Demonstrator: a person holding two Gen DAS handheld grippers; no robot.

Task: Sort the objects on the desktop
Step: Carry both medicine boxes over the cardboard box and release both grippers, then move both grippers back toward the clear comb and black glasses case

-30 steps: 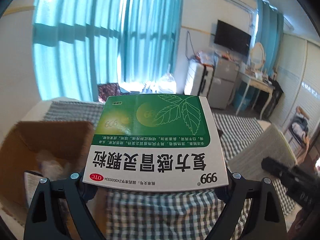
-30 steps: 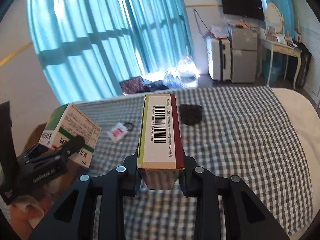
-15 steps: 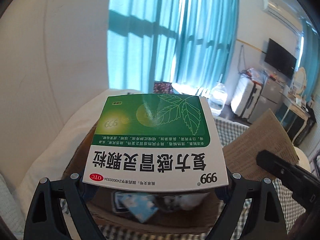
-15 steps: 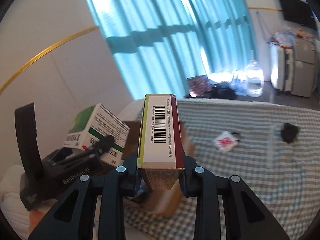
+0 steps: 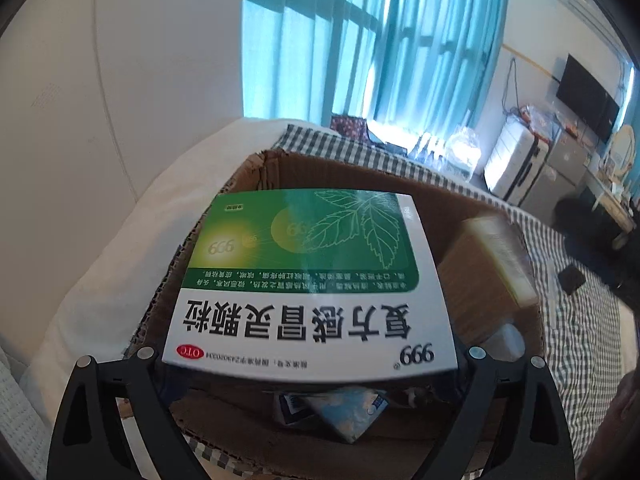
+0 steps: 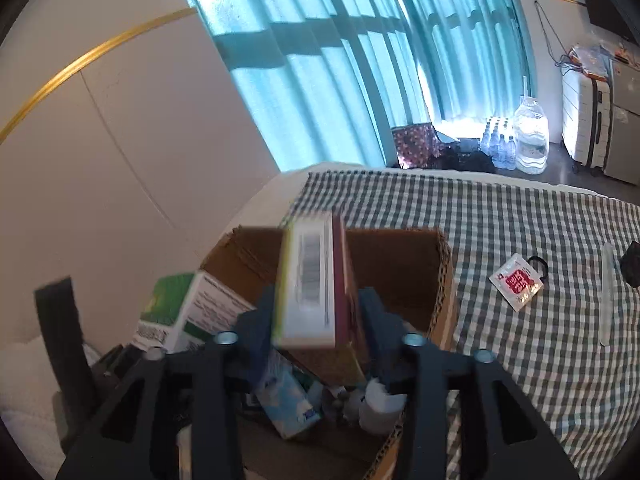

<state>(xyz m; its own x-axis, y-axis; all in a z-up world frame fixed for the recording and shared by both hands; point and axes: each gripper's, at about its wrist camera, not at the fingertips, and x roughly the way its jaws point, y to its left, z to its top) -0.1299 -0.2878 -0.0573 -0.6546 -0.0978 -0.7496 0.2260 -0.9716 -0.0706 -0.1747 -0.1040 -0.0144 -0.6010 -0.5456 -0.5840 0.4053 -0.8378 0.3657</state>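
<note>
My left gripper (image 5: 310, 354) is shut on a green and white medicine box (image 5: 308, 280) and holds it over an open cardboard box (image 5: 256, 168). My right gripper (image 6: 316, 320) stands open above the same cardboard box (image 6: 440, 276). A slim red and yellow barcode box (image 6: 316, 280) hangs blurred and tilted between its spread fingers, apart from them. It also shows in the left wrist view (image 5: 492, 260) inside the carton. The green box shows in the right wrist view (image 6: 180, 312) at lower left.
The carton holds a blue packet (image 6: 288, 404) and small white items (image 6: 376, 404). On the checked cloth (image 6: 520, 220) lie a red and white tag (image 6: 518, 282), a clear strip (image 6: 608, 292) and a black item (image 6: 632, 264). Water bottles (image 6: 528, 140) stand by the curtains.
Both grippers swung left from the cloth to over the carton. The right gripper opened and the barcode box slipped loose and tilted. The left still holds the green box.
</note>
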